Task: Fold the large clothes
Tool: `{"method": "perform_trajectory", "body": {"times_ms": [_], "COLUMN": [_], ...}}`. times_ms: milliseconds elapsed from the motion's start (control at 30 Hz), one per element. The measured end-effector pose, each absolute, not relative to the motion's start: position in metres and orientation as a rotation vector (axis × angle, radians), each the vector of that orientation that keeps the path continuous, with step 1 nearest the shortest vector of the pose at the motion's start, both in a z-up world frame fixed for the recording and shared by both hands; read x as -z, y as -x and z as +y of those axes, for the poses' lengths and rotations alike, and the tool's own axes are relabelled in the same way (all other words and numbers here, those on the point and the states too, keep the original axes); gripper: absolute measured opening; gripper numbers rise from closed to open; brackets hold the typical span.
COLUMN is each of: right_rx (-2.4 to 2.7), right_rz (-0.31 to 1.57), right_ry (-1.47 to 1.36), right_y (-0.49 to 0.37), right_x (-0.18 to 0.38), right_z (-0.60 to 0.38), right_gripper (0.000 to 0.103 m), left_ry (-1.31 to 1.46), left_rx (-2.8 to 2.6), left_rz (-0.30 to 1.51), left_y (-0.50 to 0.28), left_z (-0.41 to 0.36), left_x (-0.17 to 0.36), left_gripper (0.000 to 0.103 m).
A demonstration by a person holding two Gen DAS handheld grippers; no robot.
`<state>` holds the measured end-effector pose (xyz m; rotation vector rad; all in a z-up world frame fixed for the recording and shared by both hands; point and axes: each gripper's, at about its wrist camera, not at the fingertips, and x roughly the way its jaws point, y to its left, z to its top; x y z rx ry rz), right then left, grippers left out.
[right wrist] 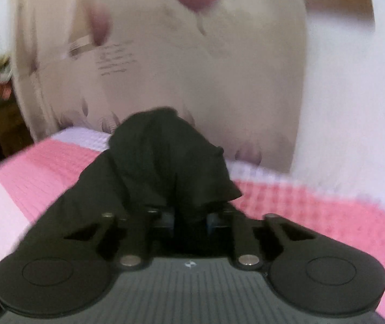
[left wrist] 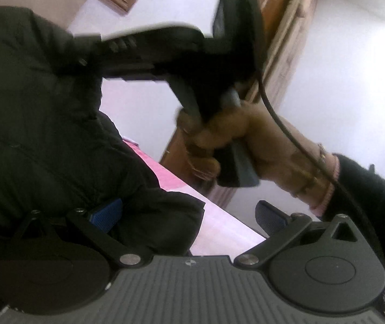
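Nearest my left claw [left wrist: 189, 216], its blue pads [left wrist: 106, 213] are standing wide apart, released, one pad lying against the black garment [left wrist: 35, 124]. My right claw [right wrist: 189, 220] is clenching a bunched fold of that garment [right wrist: 165, 162], which is hanging over the pink-and-white bedspread [right wrist: 43, 167]. Beyond, my right hand [left wrist: 235, 137] is gripping its handle before a wooden door frame [left wrist: 284, 27].
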<state>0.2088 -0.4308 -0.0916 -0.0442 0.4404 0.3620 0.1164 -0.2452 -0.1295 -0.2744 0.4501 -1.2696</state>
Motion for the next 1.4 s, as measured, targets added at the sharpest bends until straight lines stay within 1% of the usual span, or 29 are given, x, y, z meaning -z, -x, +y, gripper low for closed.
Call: {"method": "perform_trajectory", "body": {"times_ms": [100,200,233,333,400,433,467,500,567,667,733,800,900,1000,1100,1200,1267,1333,1367,1400], "right_rx": [-0.271,-0.221,-0.209,-0.189,-0.223,-0.243,-0.254,-0.28,-0.398,-0.508,-0.526,-0.497,-0.479,-0.432,-0.405,-0.402,-0.419,-0.427,-0.426,-0.426], "right_rz": [0.439,0.478,0.492,0.537,0.459,0.421,0.386,0.345,0.287,0.328,0.37,0.458,0.521,0.549,0.543,0.498,0.477,0.449,0.435,0.423], "right_ry": [0.077,0.067,0.052,-0.03,-0.119,-0.175,-0.204,-0.203,-0.138,0.028,0.14,0.248,0.16,0.16,0.152,0.14,0.033,-0.014,-0.021,-0.028], "right_y": [-0.187,-0.181,-0.181,-0.187,-0.177,-0.171,-0.166,-0.16,-0.151,-0.162,-0.171,-0.184,-0.195,-0.194,-0.192,-0.183,-0.181,-0.179,-0.177,-0.176], "right_x": [0.103,0.123,0.13,0.151,0.147,0.139,0.129,0.118,0.095,0.085,0.092,0.111,0.131,0.151,0.161,0.171,0.179,0.186,0.189,0.19], "right_z": [-0.448,-0.464,-0.47,-0.484,-0.495,-0.502,-0.506,-0.505,-0.487,-0.44,-0.414,-0.4,-0.421,-0.43,-0.433,-0.435,-0.448,-0.452,-0.452,-0.452], "right_gripper": [0.011,0.007,0.0,0.0,0.0,0.001,0.004,0.004,0.004,0.004,0.004,0.002,0.001,0.0,0.0,0.0,0.0,0.0,0.0,0.0], "left_ry": [0.242,0.245,0.248,0.24,0.235,0.24,0.242,0.24,0.23,0.224,0.223,0.22,0.205,0.254,0.36,0.429,0.435,0.471,0.487,0.459], "left_rx": [1.293,1.287,1.285,1.276,1.282,1.287,1.289,1.288,1.287,1.284,1.283,1.286,1.293,1.292,1.225,1.066,1.019,1.001,1.013,1.018], "left_rz": [0.452,0.455,0.455,0.476,0.482,0.485,0.486,0.486,0.487,0.484,0.482,0.475,0.436,0.371,0.277,0.197,0.265,0.388,0.424,0.416], "left_y": [-0.117,-0.119,-0.119,-0.122,-0.126,-0.128,-0.124,-0.122,-0.122,-0.121,-0.12,-0.118,-0.11,-0.088,-0.073,-0.087,-0.116,-0.144,-0.152,-0.152], "left_z": [-0.251,-0.252,-0.252,-0.258,-0.264,-0.264,-0.262,-0.259,-0.261,-0.262,-0.262,-0.262,-0.257,-0.228,-0.176,-0.125,-0.116,-0.116,-0.119,-0.123], "left_x": [0.129,0.129,0.128,0.128,0.124,0.125,0.125,0.124,0.123,0.122,0.121,0.122,0.12,0.111,0.091,0.065,0.063,0.072,0.08,0.084], "left_gripper": [0.103,0.103,0.103,0.103,0.103,0.103,0.103,0.103,0.103,0.103,0.103,0.103,0.103,0.103,0.103,0.103,0.102,0.096,0.094,0.094]}}
